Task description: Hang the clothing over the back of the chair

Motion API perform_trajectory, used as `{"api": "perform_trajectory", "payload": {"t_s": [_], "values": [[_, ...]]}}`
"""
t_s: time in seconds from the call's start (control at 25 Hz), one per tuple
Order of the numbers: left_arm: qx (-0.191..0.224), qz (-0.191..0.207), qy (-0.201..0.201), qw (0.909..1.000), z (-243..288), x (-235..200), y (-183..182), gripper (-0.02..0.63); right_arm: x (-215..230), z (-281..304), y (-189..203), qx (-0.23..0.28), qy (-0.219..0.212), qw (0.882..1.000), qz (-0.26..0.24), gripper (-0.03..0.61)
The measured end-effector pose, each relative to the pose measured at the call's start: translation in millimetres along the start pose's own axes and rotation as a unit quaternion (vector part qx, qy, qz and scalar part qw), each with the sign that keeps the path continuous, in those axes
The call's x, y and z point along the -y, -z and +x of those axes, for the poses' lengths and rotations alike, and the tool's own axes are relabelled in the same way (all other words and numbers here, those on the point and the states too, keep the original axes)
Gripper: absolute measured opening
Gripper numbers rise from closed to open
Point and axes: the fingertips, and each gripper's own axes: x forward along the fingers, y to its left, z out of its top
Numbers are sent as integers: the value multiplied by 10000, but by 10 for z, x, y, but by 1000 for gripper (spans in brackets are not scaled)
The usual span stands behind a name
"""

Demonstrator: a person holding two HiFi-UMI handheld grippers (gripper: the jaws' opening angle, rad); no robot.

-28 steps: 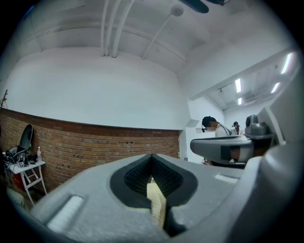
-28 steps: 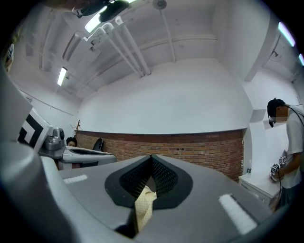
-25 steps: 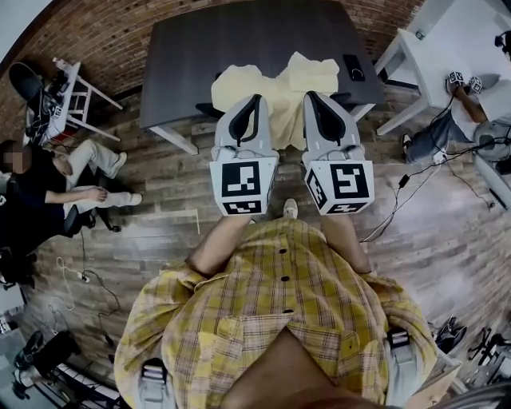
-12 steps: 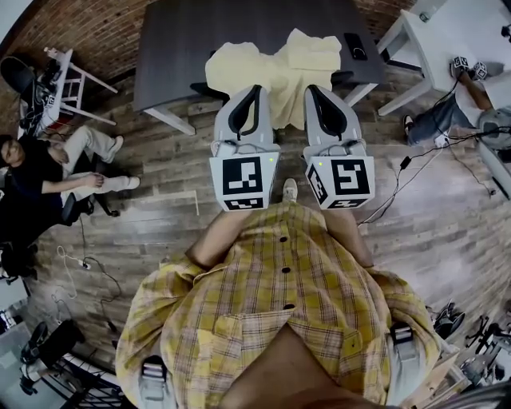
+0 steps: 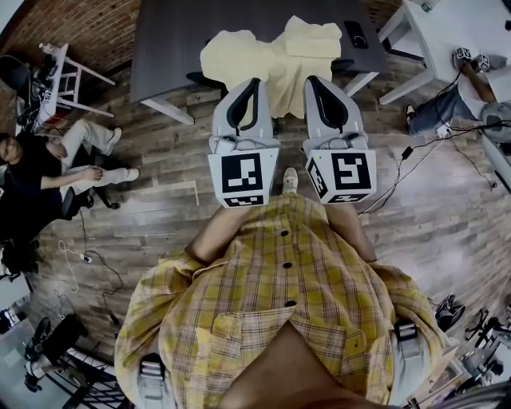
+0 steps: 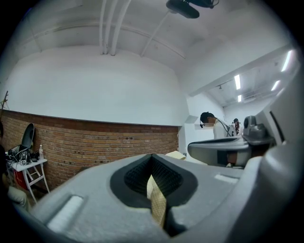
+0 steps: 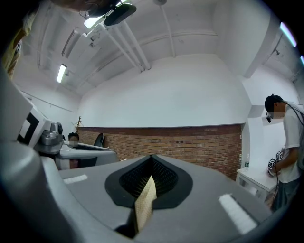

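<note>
Clothing (image 5: pixel 239 56) clamped in left hand-held gripper (image 5: pixel 254 81) and right hand-held gripper (image 5: pixel 313 80), spread beyond.

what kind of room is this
Probably a shared office or lab workspace: a dark grey rectangular table, a white desk with a person beside it, and cables trailing over the wooden plank floor.

In the head view the clothing (image 5: pixel 271 56) covers most of the chair (image 5: pixel 205 81); only 2 dark bits show beside it. The left gripper (image 5: pixel 252 81) and right gripper (image 5: pixel 314 80) hide the cloth's lower part. The top edge cuts off the table (image 5: pixel 168 40). Each gripper view shows only 1 thin strip pinched between the jaws. A small dark thing (image 5: pixel 355 34) cannot be identified.
</note>
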Motion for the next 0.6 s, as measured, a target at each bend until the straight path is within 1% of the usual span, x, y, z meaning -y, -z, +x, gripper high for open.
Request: {"api": "perform_trajectory", "payload": {"t_s": [0.6], "values": [[-30, -23, -10, 10000, 82, 15, 71, 2, 44, 73, 53, -34, -65, 10000, 30, -6]]}}
